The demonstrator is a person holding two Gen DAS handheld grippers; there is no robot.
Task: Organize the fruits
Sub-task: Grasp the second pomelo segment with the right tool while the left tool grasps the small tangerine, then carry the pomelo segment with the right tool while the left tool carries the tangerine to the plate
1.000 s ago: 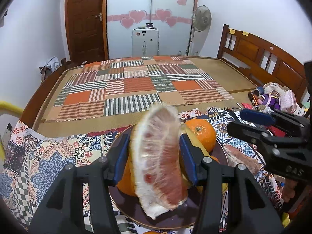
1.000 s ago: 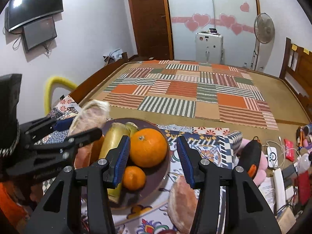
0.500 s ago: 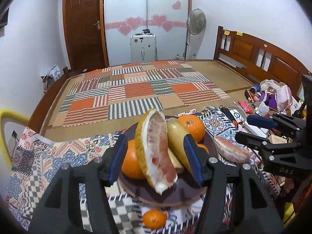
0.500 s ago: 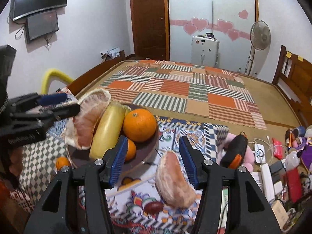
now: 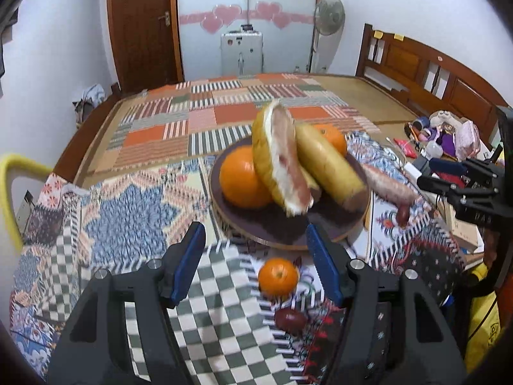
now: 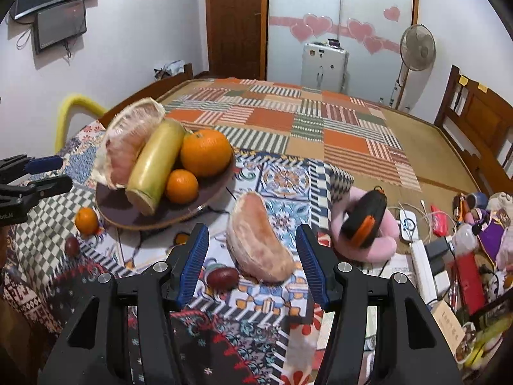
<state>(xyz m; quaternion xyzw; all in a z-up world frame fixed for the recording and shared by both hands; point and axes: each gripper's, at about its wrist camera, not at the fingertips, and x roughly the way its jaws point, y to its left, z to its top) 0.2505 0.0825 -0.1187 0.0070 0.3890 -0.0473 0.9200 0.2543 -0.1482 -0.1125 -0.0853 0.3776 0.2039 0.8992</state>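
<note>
A dark plate [image 5: 288, 224] holds a pomelo wedge [image 5: 279, 160], a yellow-green stalk piece [image 5: 330, 166] and oranges [image 5: 240, 176]. My left gripper [image 5: 256, 263] is open and empty, just in front of the plate, with a small loose orange [image 5: 278, 277] between its fingers on the cloth and a dark red fruit [image 5: 290, 319] nearer. My right gripper [image 6: 251, 263] is open and empty, with a second pomelo wedge [image 6: 256, 247] on the cloth between its fingers and a dark red fruit [image 6: 222, 277] beside it. The plate [image 6: 134, 215] is to its left.
A patterned cloth [image 6: 282, 173] covers the table. At the right lie a pink cushion with a black-orange device [image 6: 365, 221], a power strip, cables and clutter [image 6: 455, 250]. A yellow chair back [image 5: 12, 173] is at the left. A bed with a striped mat lies beyond.
My left gripper let go of the pomelo wedge onto the plate and drew back. My right gripper drew back from the plate; the second wedge now lies between its fingers.
</note>
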